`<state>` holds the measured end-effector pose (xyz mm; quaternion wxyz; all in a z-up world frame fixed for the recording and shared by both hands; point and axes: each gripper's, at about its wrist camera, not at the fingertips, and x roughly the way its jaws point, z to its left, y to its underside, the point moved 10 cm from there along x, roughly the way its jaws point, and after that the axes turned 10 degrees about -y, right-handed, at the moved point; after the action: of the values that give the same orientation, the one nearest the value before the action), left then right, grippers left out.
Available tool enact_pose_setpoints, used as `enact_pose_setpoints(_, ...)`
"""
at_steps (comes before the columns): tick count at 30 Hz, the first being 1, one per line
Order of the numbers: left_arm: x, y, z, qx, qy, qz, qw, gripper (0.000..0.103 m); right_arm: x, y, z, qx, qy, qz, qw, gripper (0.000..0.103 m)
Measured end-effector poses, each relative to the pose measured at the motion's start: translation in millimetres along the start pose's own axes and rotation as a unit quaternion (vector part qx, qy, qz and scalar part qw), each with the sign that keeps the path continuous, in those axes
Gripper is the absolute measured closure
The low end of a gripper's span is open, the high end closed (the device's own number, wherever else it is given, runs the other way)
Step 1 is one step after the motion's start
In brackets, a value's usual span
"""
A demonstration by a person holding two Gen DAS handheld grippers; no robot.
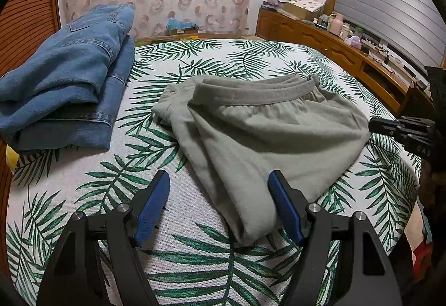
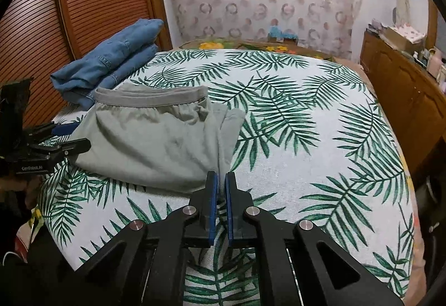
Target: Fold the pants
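Grey-green pants (image 1: pixel 264 133) lie folded on the leaf-print bed, waistband at the far side; they also show in the right wrist view (image 2: pixel 150 144). My left gripper (image 1: pixel 220 180) is open, its blue pads either side of the pants' near folded end, holding nothing. My right gripper (image 2: pixel 220 180) has its pads nearly together at the pants' near corner edge; a narrow gap shows and no cloth is clearly between them. The right gripper shows at the right edge of the left wrist view (image 1: pixel 401 130), and the left gripper shows in the right wrist view (image 2: pixel 67 138).
Folded blue jeans (image 1: pixel 69 77) lie at the bed's far left, also in the right wrist view (image 2: pixel 111 66). A wooden slatted wardrobe (image 2: pixel 83 13) stands on the left. A wooden cabinet (image 1: pixel 334 46) with clutter runs along the right. The leaf-print bedspread (image 2: pixel 306 138) extends to the right.
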<state>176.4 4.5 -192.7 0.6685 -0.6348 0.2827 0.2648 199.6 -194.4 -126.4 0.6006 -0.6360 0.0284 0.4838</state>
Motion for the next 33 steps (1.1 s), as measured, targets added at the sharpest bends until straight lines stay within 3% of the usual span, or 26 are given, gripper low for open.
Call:
enact_pose_setpoints(4,0,0,0,0.000,0.000,0.000,1.0000,0.029,-4,-1,-8,0.010,0.023,0.004,1.000,0.087)
enact_pose_setpoints(8,0,0,0,0.000,-0.001,0.000,1.0000,0.029,-6,-7,-5,0.019,0.010,-0.007,1.000,0.075)
enact_pose_setpoints(10,-1,-2,1,0.000,-0.007,-0.004,1.0000,0.029,-5,-10,-1,0.018,0.006,-0.012,1.000,0.062)
enact_pose_setpoints(12,-6,-4,2,0.001,-0.012,-0.011,0.9999,0.032,-1,-12,3,0.012,0.001,-0.010,1.000,0.060)
enact_pose_setpoints(19,-13,0,-12,0.009,0.021,-0.011,0.9997,0.064,19,-5,6,0.012,-0.011,0.015,1.000,0.060)
enact_pose_setpoints(26,-11,-1,-17,0.013,0.028,-0.013,0.9994,0.076,25,-7,5,0.020,-0.024,0.027,0.999,0.060)
enact_pose_setpoints(29,-14,-1,-21,0.020,0.030,-0.019,0.9991,0.086,29,-7,7,0.013,-0.023,0.032,0.999,0.061)
enact_pose_setpoints(31,-17,-3,-23,0.025,0.033,-0.025,0.9988,0.090,31,-7,11,0.009,-0.034,0.034,0.999,0.079)
enact_pose_setpoints(33,-21,-4,-24,0.024,0.037,-0.029,0.9986,0.091,33,-7,16,0.002,-0.039,0.034,0.999,0.091)
